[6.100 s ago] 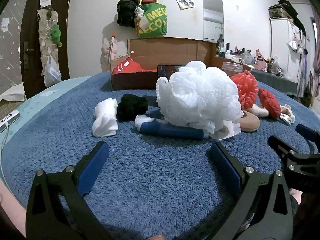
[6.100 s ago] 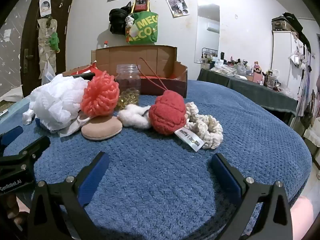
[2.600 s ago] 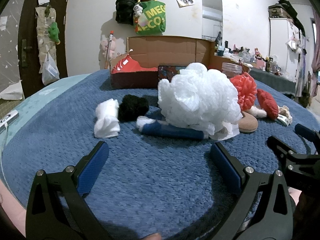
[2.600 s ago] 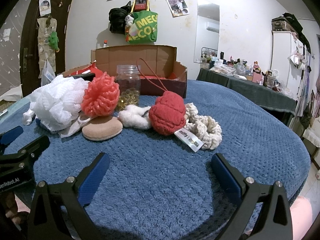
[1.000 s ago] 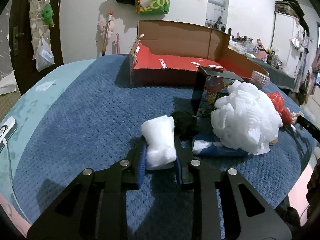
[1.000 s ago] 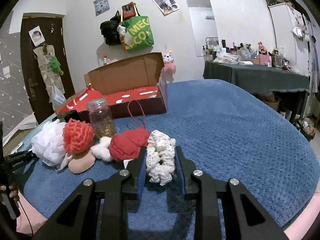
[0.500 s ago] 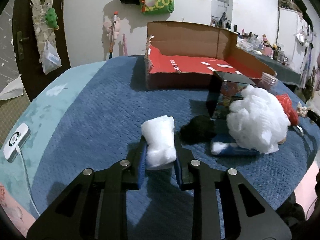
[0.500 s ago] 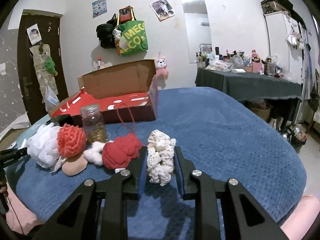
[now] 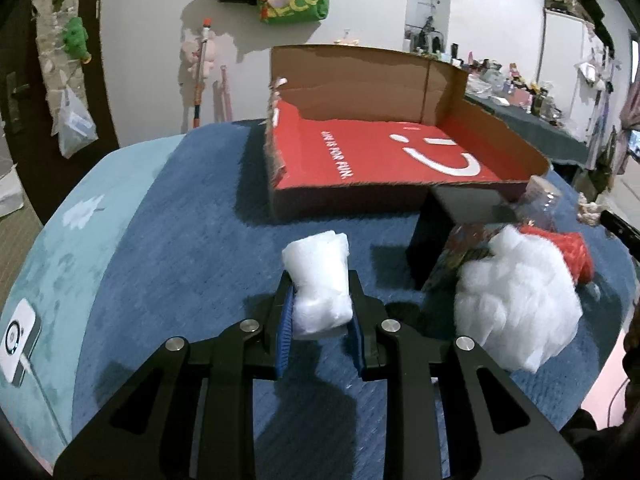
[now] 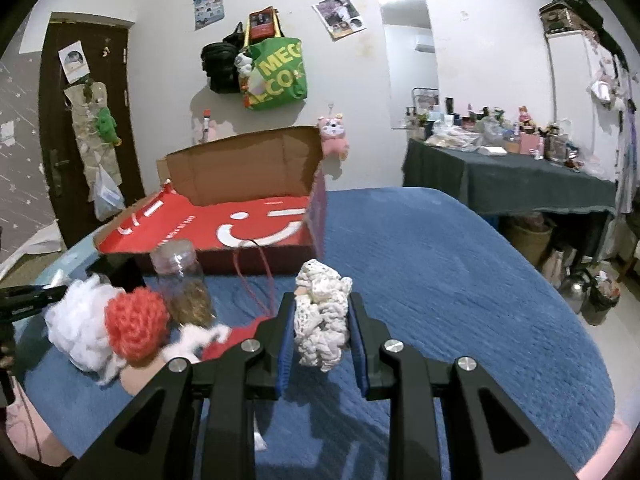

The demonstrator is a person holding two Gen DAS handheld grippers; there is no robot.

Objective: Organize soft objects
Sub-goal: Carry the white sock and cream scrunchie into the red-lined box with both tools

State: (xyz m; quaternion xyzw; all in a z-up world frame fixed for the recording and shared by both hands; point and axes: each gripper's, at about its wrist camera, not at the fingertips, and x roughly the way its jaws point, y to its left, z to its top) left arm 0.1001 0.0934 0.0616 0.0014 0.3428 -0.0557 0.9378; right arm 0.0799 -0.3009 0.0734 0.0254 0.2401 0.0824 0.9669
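My left gripper [image 9: 319, 284] is shut on a white cotton wad [image 9: 318, 280], held above the blue cover in front of the red-lined cardboard box [image 9: 384, 152]. My right gripper [image 10: 322, 304] is shut on a cream crochet scrunchie [image 10: 320, 314], lifted off the cover, with the same box [image 10: 224, 228] ahead to the left. On the cover lie a white mesh puff [image 9: 516, 308] [image 10: 78, 326], an orange-red puff [image 10: 136, 326] and a red knitted item [image 9: 572, 252].
A glass jar [image 10: 182, 280] and a black box [image 9: 452, 220] stand between the soft things and the cardboard box. A beige pad [image 10: 140, 376] lies under the puffs. The blue cover [image 10: 460, 280] stretches right to a cluttered dark table [image 10: 508, 176]. A white device [image 9: 16, 336] lies at the left edge.
Both grippers have risen and moved toward the cardboard box, each still clamped on its soft item; the box looks larger and closer in both views.
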